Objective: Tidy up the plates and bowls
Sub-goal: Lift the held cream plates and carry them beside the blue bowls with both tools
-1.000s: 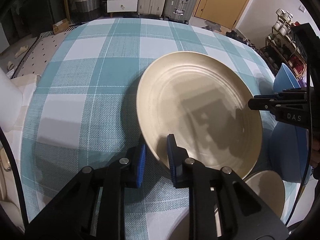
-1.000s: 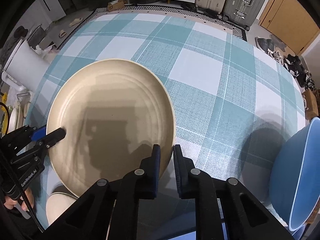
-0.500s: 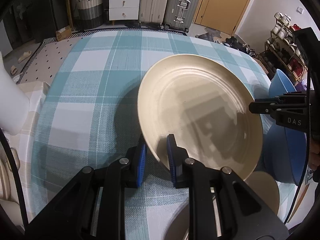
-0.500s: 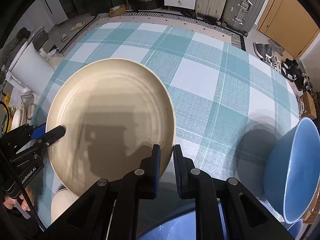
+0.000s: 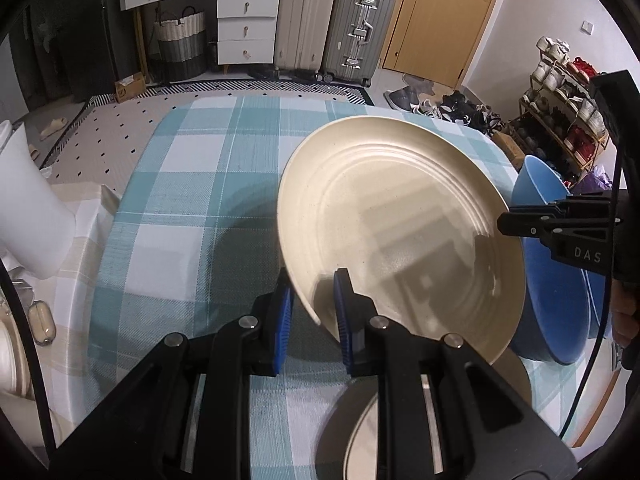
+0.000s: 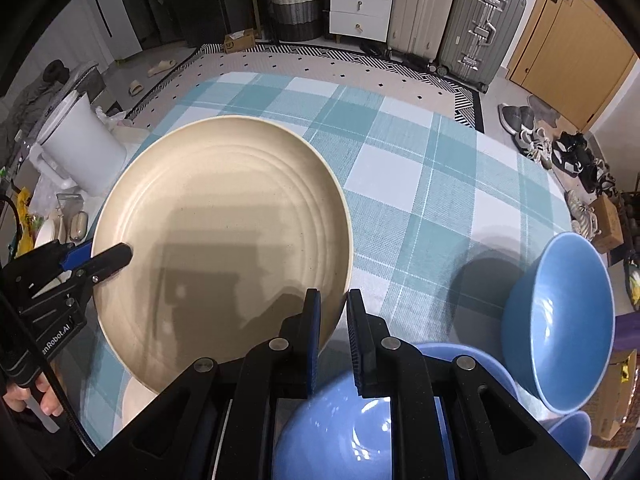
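Observation:
A large cream plate (image 5: 400, 220) (image 6: 224, 232) is held in the air above the teal checked tablecloth (image 5: 192, 184). My left gripper (image 5: 312, 292) is shut on its left rim. My right gripper (image 6: 334, 304) is shut on its right rim; it also shows in the left wrist view (image 5: 504, 224). The left gripper shows in the right wrist view (image 6: 120, 254). A blue bowl (image 6: 560, 320) stands on edge at the right. Another blue bowl (image 6: 344, 432) lies under my right gripper. A smaller cream plate (image 5: 360, 432) lies below the held plate.
A white bin (image 6: 76, 148) stands off the table's left side. Suitcases (image 5: 328, 20) and drawers (image 5: 244, 24) stand at the far wall. A shoe rack (image 5: 560, 112) is at the right. The tablecloth (image 6: 420, 184) covers the table beyond the plate.
Both grippers have lifted the cream plate higher off the table. More of the room and the bowls below have come into view.

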The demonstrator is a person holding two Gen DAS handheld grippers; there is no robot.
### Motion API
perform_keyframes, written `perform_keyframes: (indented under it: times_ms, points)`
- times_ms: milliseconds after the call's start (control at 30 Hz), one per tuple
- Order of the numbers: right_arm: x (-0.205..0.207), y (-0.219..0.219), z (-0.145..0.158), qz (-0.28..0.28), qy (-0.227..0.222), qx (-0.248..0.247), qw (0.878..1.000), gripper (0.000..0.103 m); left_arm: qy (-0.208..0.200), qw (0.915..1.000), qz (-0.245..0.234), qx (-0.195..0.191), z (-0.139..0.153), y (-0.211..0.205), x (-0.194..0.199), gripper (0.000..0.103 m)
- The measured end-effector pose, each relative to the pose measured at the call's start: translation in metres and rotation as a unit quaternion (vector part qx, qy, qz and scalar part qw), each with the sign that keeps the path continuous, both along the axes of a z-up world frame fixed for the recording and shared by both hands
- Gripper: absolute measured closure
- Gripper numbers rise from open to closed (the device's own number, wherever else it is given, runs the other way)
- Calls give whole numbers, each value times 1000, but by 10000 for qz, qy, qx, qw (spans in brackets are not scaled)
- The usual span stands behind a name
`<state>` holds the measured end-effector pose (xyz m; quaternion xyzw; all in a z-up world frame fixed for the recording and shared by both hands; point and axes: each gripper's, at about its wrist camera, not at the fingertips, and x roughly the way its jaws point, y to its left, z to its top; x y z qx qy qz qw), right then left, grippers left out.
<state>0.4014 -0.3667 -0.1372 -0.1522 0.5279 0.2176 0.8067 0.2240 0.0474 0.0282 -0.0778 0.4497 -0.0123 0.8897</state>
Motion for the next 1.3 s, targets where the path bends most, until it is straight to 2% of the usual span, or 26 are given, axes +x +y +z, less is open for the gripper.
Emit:
perform_keyframes:
  times_ms: [700, 1300]
  points:
    - [-66, -21, 41, 13, -343, 235, 9991, 89, -264, 9996, -71, 23, 49, -23, -74, 86]
    - [-108, -38, 45, 8, -457, 385, 9982, 89, -324, 9993, -144, 84, 55, -41, -117, 86]
